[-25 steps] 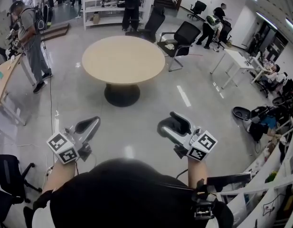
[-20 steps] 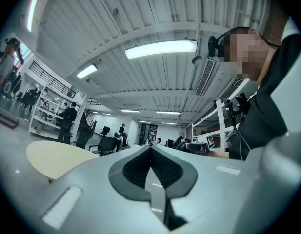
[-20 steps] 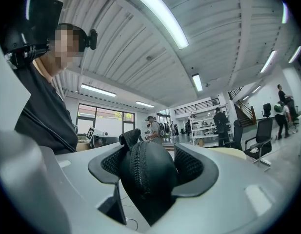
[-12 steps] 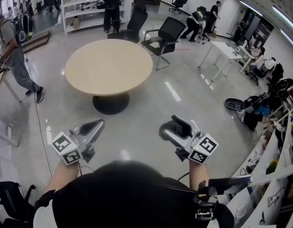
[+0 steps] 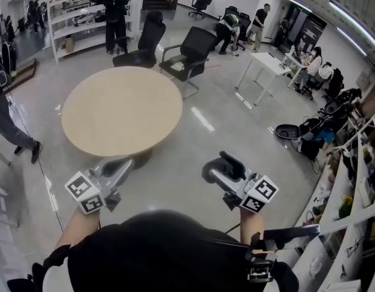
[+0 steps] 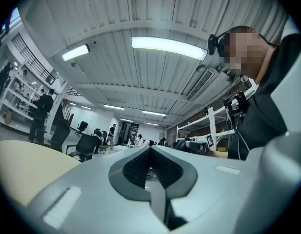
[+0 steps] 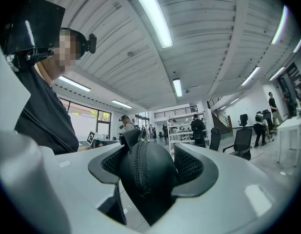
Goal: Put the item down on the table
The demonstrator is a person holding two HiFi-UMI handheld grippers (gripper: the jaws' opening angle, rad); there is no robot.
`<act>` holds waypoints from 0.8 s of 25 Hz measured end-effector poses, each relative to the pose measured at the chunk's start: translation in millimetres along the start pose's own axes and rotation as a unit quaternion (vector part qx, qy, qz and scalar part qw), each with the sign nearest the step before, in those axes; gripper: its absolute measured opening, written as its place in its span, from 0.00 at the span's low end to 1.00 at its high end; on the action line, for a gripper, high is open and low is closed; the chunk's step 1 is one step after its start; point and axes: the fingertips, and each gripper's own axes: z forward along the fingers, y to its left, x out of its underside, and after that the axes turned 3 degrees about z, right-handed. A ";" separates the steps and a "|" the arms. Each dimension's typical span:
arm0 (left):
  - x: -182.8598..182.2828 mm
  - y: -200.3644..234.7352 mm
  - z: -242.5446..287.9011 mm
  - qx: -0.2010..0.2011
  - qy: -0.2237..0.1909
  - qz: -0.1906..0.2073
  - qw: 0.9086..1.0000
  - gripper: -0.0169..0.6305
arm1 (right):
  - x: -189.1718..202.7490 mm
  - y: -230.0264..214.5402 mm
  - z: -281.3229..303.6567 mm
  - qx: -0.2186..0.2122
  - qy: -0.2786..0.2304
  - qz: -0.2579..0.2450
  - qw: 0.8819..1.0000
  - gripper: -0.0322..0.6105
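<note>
- Black zippered pouch (image 7: 146, 178): it is clamped in your right gripper (image 5: 220, 169), off the table and out over the floor. In the right gripper view it bulges up between the 2 ribbed pads, with the zipper running over its top.
- Pouch contents: the zipper line appears closed. You cannot tell what is inside.
- Right tongs: the jaws stand part-way apart and press on both sides of the pouch.
- Left tongs: the jaws of your left gripper (image 5: 116, 168) are closed pad to pad. The left gripper view shows nothing between them.
- Round table (image 5: 120, 108): the beige top is bare. In the head view the tip of the left gripper overlaps its near edge, while the right gripper and pouch sit to the right of the table, apart from it.
- Shelving unit (image 5: 78, 11): it stands beyond the table at the upper left. A cardboard box (image 5: 69, 43) sits on a low shelf; its contents are not visible.
- 2 black office chairs (image 5: 190, 50): they stand just behind the table.
- Change from 1 second ago: the table sits lower and further left in the head view and is closer to both grippers. The left gripper tip was then well short of the table edge. The grip on the pouch looks the same, and the left jaws are closed as before. The person standing at the left edge is now mostly cut off by the frame.
</note>
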 end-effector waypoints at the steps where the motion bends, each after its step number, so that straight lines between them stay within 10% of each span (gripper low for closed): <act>1: 1.1 13.2 7.1 0.006 0.002 -0.001 1.000 0.02 | 2.4 -8.5 10.1 0.003 0.003 0.000 1.000 0.53; 20: 41.3 72.3 316.8 0.024 0.014 0.000 1.000 0.02 | -39.8 -310.6 -25.9 -0.001 0.002 0.005 1.000 0.52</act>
